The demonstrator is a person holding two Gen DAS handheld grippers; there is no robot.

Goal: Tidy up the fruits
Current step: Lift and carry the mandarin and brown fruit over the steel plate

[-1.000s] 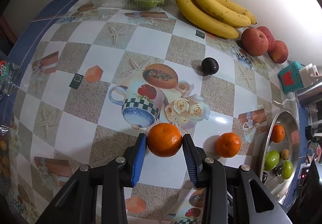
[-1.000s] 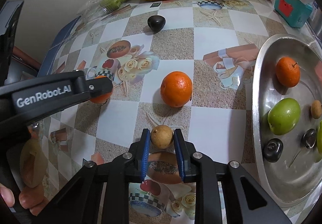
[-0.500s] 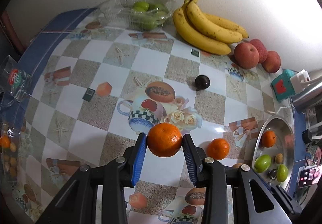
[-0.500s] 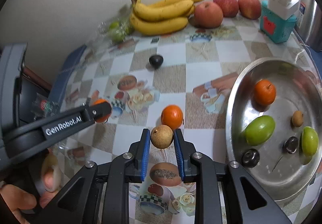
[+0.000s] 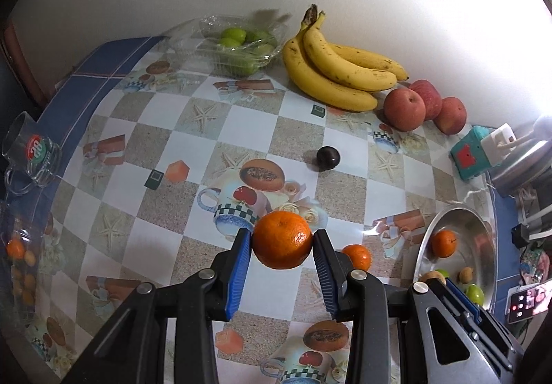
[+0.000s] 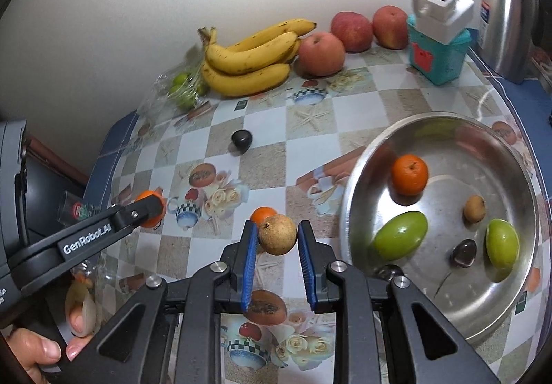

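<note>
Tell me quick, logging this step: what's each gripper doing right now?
Left gripper: closed on the orange, lifted.
Right gripper: closed on the small brown fruit, lifted.

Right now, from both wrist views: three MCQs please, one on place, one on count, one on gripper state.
1. Where is the small dark round plum?
A. in the steel bowl
B. on the patterned tablecloth, apart from the other fruit
C. between gripper fingers

2. How many red apples sit by the wall?
A. one
B. three
C. five

3. What is the right gripper doing?
A. open, holding nothing
B. shut on a banana
C. shut on the small tan round fruit

Key: 1 B, it lies alone on a white square in front of the yellow banana bunch. 2 B, three show beside the bananas. 3 C, the blue pads press both its sides.
</note>
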